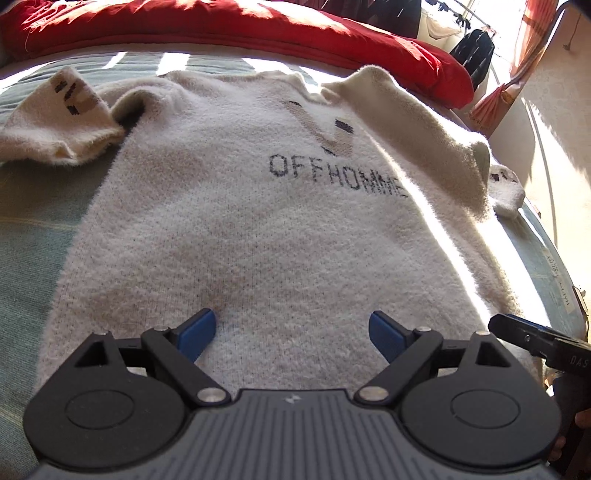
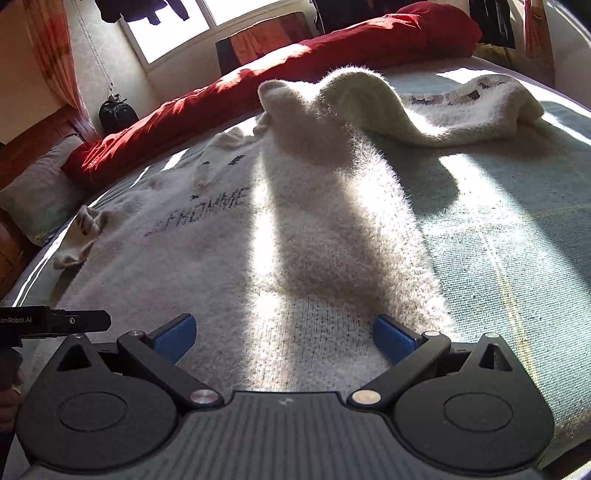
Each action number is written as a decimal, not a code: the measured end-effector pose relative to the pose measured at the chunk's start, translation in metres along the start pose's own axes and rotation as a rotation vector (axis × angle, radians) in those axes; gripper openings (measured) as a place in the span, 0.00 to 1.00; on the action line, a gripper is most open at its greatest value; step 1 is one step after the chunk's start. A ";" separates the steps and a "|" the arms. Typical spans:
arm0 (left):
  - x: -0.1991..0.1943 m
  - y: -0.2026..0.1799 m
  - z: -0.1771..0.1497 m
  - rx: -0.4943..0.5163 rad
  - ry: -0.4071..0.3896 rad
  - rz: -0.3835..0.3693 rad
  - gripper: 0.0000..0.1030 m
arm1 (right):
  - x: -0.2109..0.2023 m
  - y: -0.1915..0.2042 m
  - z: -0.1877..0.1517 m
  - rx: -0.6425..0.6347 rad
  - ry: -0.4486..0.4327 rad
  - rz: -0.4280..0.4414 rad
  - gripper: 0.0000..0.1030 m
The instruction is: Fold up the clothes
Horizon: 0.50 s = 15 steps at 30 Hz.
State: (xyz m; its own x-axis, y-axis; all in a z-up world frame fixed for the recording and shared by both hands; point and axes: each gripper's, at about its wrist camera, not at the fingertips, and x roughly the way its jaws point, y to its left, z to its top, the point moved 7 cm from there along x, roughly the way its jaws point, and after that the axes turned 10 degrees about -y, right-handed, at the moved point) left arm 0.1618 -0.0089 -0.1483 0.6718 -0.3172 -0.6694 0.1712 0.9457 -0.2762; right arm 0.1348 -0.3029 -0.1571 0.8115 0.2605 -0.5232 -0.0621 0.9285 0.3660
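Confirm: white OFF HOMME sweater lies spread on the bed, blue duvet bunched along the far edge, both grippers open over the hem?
Not quite: the duvet is red, not blue, as both wrist views show. The rest holds: the sweater lies spread on the bed, and the left gripper and right gripper are open over its hem.

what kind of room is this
Most likely a bedroom: the sweater lies on a bed with a red duvet and a pillow, and clothes hang by the window.
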 end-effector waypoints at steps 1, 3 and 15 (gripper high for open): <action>-0.003 0.003 0.002 -0.010 0.002 -0.006 0.87 | 0.000 0.001 0.000 -0.004 -0.001 -0.006 1.00; -0.009 0.008 0.005 -0.029 0.005 -0.018 0.87 | 0.001 0.003 -0.002 -0.022 -0.004 -0.024 1.00; 0.064 0.035 0.117 -0.042 -0.122 -0.063 0.87 | 0.000 0.009 0.009 -0.003 0.008 -0.067 1.00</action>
State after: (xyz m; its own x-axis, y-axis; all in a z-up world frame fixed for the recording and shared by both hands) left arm 0.2955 0.0122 -0.1200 0.7435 -0.3624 -0.5620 0.1874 0.9197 -0.3451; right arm 0.1395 -0.2968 -0.1466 0.8089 0.2002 -0.5528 -0.0097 0.9447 0.3279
